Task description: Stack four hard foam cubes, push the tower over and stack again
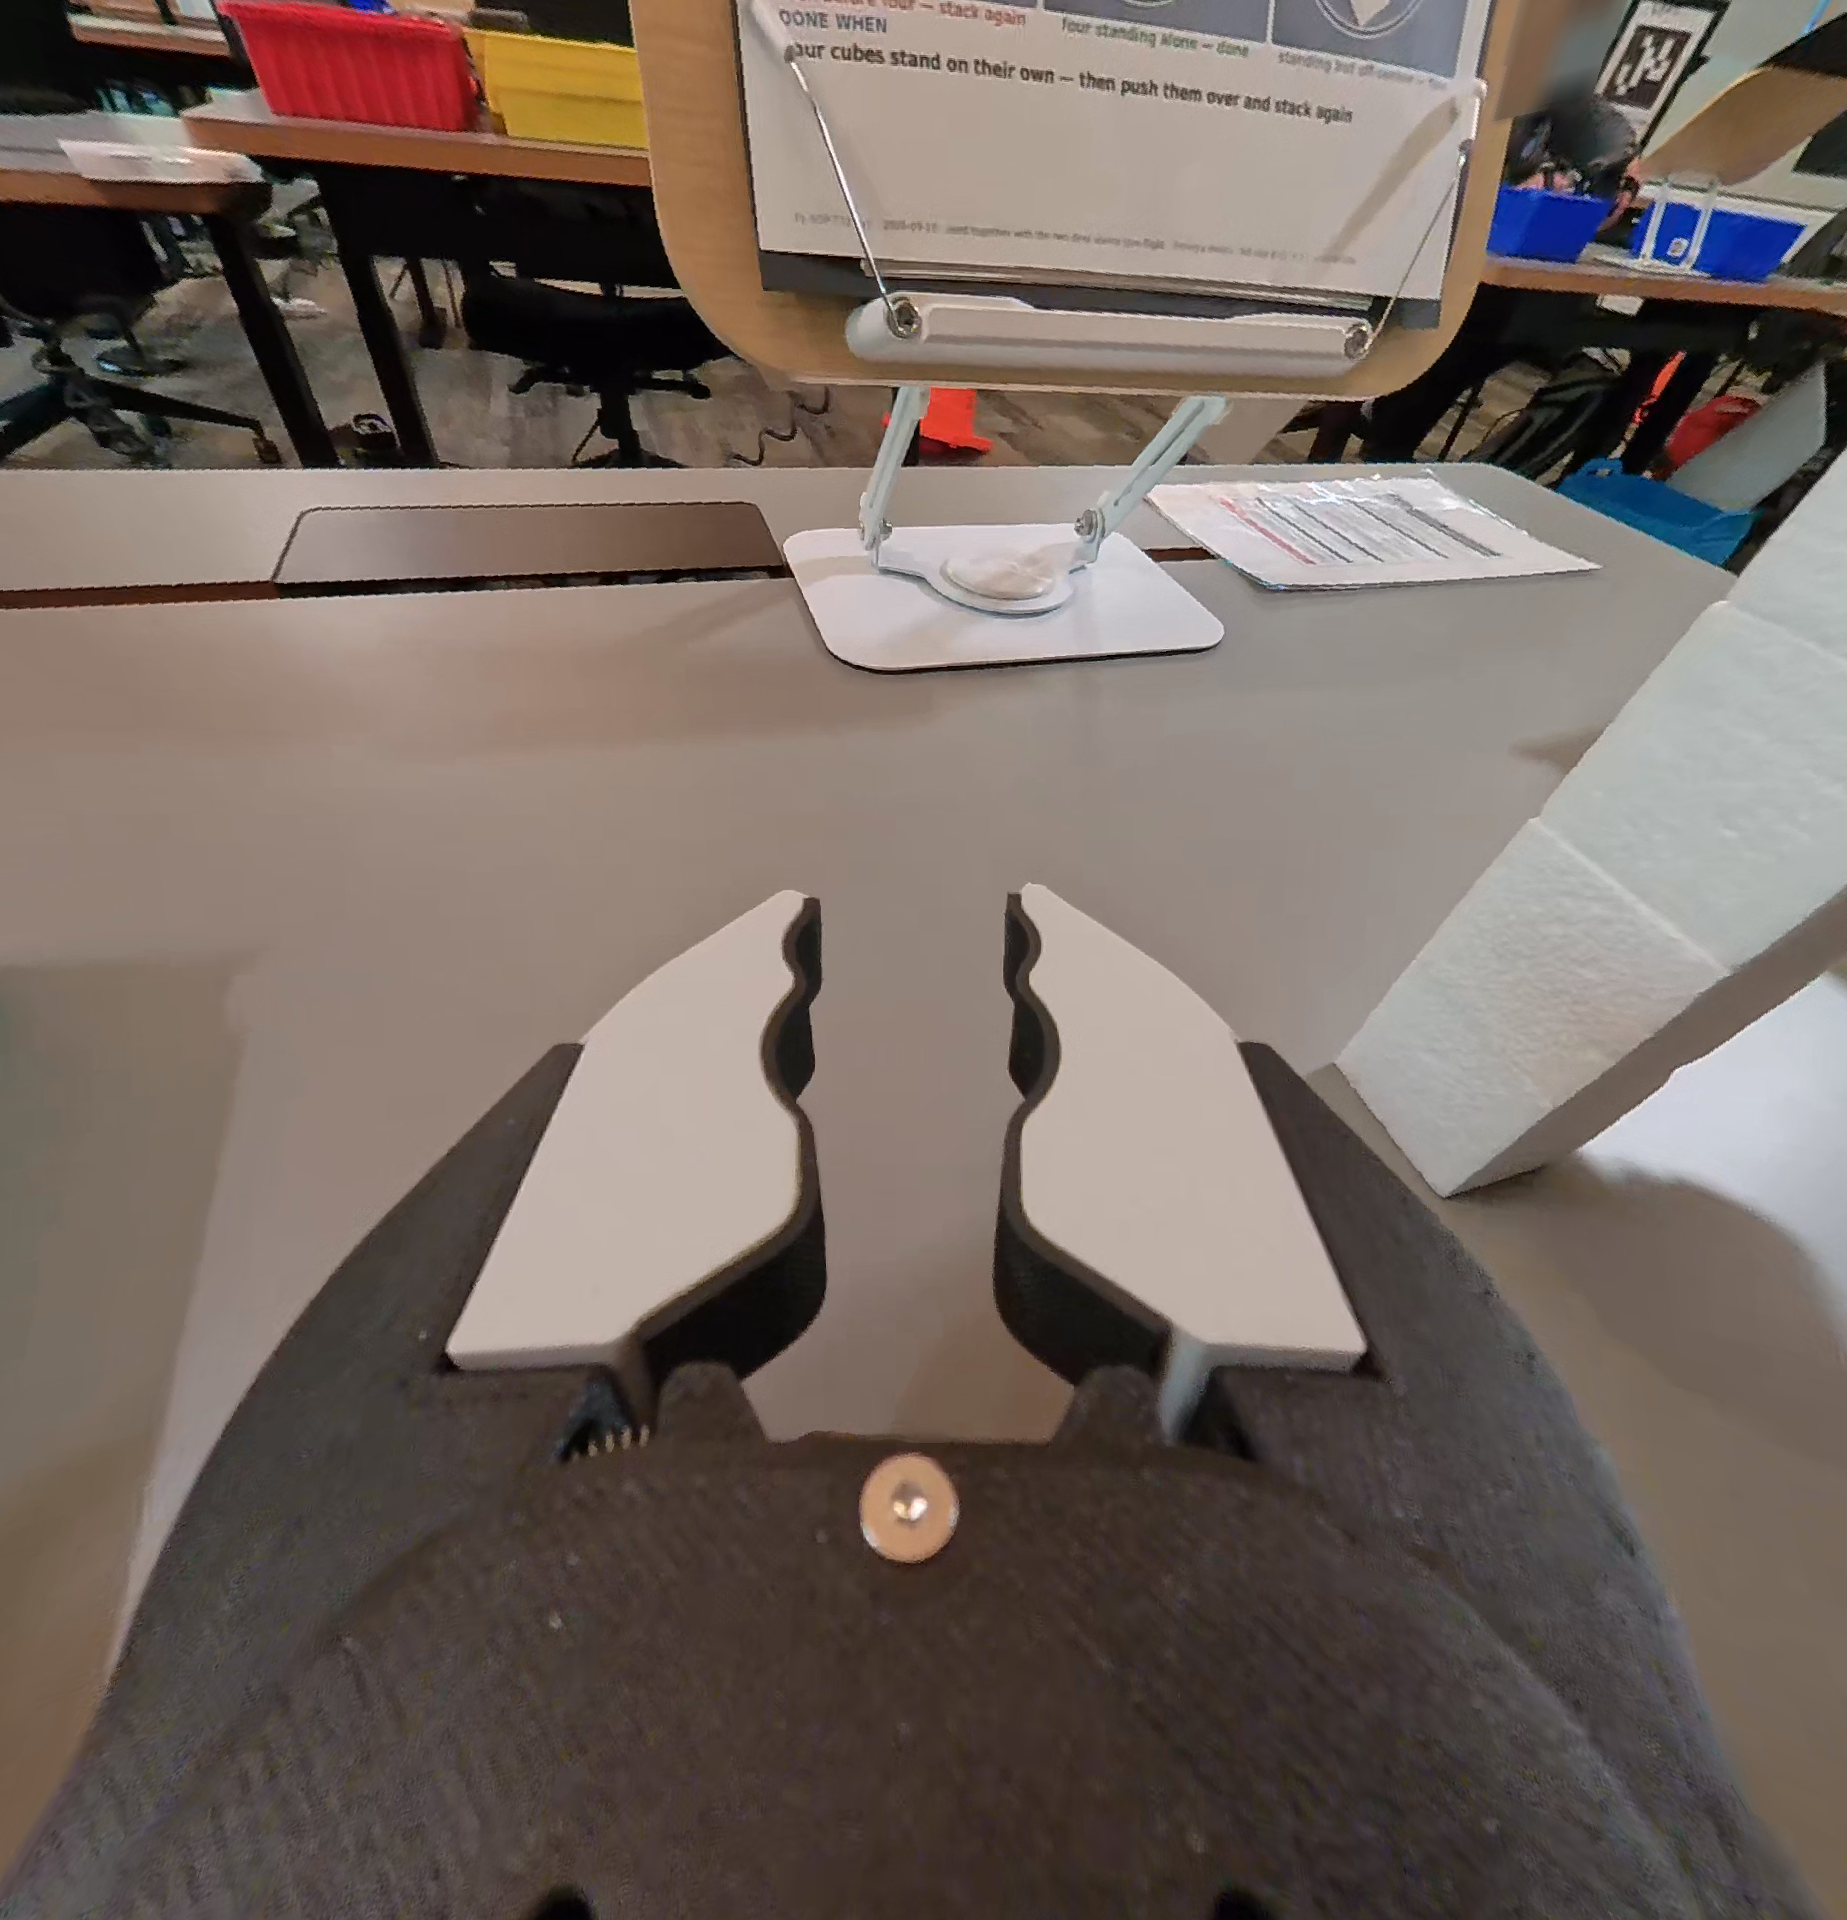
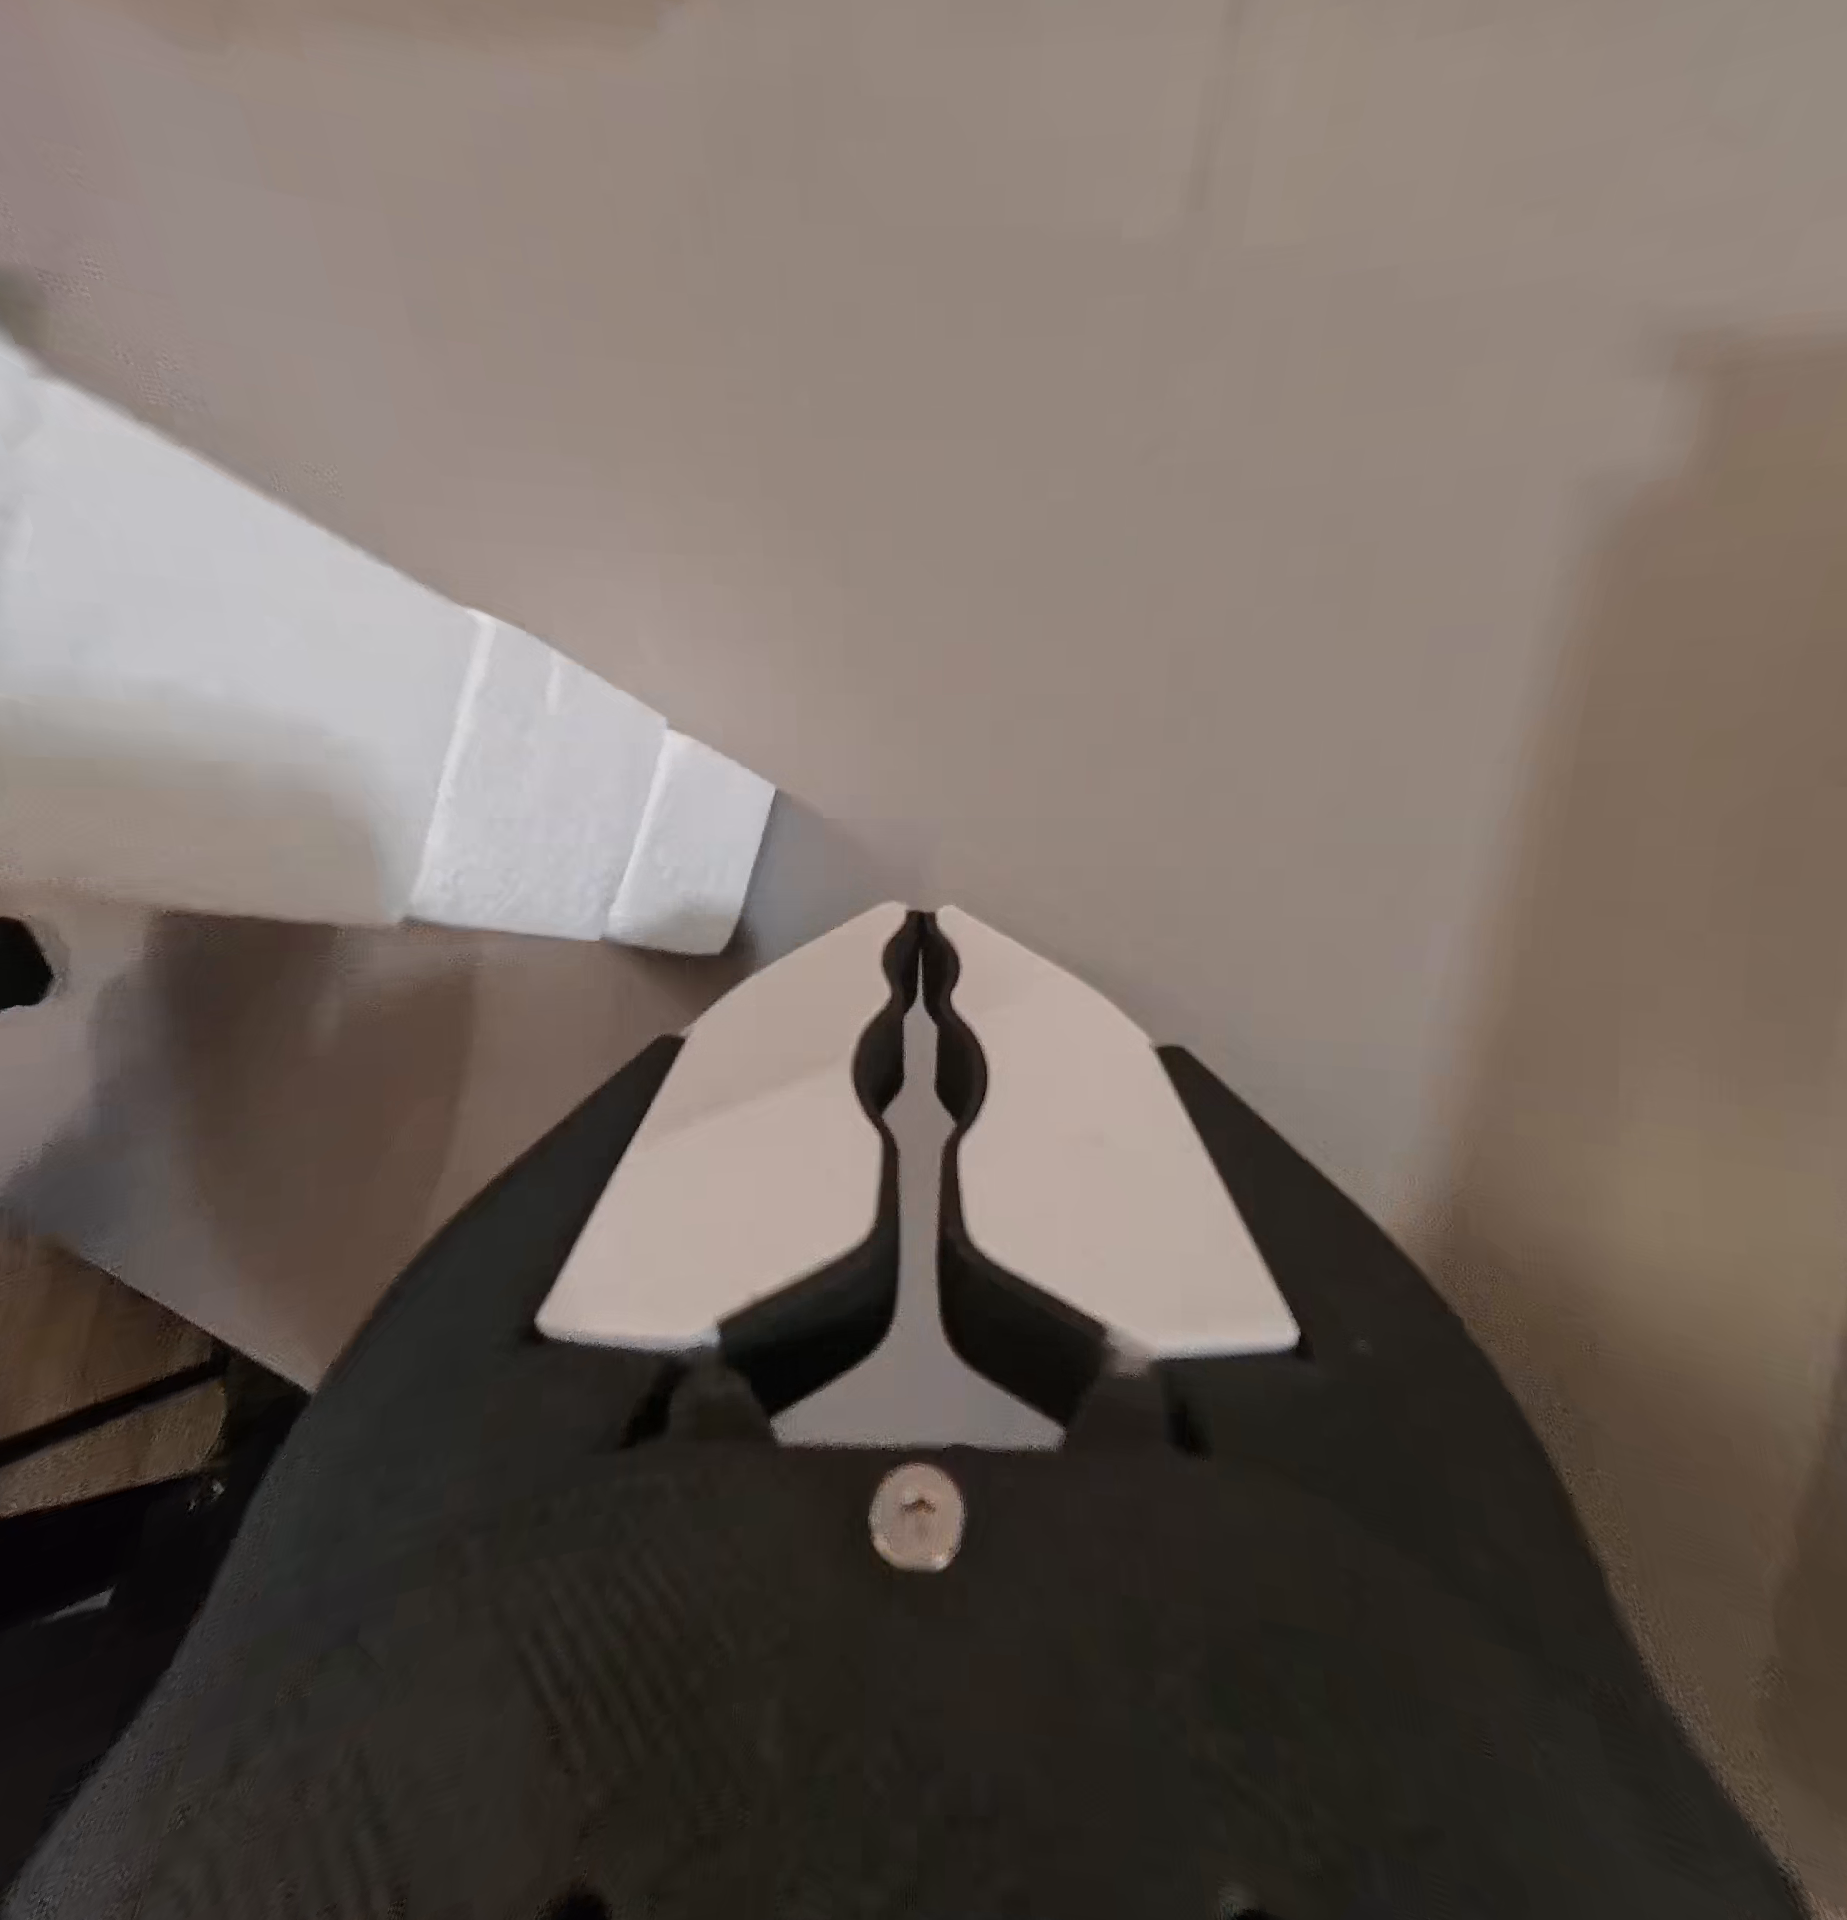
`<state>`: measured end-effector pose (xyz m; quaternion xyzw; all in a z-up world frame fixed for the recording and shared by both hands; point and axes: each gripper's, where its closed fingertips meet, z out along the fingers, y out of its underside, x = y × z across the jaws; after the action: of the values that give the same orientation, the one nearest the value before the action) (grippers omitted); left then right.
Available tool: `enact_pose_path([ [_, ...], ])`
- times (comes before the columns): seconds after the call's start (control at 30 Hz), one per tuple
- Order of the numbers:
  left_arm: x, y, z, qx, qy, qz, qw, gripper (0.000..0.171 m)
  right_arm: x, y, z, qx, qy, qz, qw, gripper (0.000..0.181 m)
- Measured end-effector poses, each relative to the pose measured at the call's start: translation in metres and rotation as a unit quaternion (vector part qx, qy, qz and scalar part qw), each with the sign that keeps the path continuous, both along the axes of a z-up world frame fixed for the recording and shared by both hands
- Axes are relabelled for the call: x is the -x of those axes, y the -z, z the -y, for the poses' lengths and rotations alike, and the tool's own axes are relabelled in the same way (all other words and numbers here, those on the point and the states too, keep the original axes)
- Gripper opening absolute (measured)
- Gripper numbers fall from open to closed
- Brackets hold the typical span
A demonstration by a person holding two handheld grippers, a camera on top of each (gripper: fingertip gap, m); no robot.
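A tower of white foam cubes (image 1: 1521, 1018) stands on the grey table (image 1: 483, 779) at the right edge of the left wrist view, and its top runs out of frame. It looks slanted to the right there. My left gripper (image 1: 914, 914) is open and empty, low over the table, to the left of the tower's base and apart from it. In the right wrist view the same tower (image 2: 524, 800) stretches from its base at centre left toward the camera, with its upper part blurred. My right gripper (image 2: 921, 920) is shut and empty, pointing down just right of the tower's base.
A white document stand (image 1: 1002, 603) holding a wooden board with a printed sheet (image 1: 1085, 156) stands at the back centre. A plastic-wrapped sheet (image 1: 1366, 530) lies at the back right. A dark cable slot (image 1: 524, 545) runs along the back left. The table's edge and floor (image 2: 67, 1351) show at the lower left. The tips of one gripper are about 25 cm away from the tips of the other.
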<state>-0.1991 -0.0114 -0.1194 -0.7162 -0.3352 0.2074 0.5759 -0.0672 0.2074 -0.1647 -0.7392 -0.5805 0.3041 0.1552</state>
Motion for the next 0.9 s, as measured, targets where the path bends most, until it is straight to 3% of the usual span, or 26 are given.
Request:
enact_pose_path([
  [0.13,0.000,0.001,0.002,-0.005,0.000,0.013,1.000,0.035,0.002,0.008,0.009,0.013,-0.015,0.092,0.996,0.000],
  [0.3,0.005,-0.001,0.012,0.006,-0.017,0.004,1.000,0.035,0.002,0.020,0.012,0.062,-0.008,0.152,0.986,0.000],
  [0.7,0.010,0.003,0.024,-0.002,-0.034,0.036,0.999,0.032,-0.005,0.021,0.016,0.095,-0.009,0.195,0.976,0.000],
  [0.9,0.006,0.001,0.022,-0.022,-0.012,0.051,0.998,0.000,-0.005,0.021,0.013,0.084,-0.011,0.184,0.979,0.000],
])
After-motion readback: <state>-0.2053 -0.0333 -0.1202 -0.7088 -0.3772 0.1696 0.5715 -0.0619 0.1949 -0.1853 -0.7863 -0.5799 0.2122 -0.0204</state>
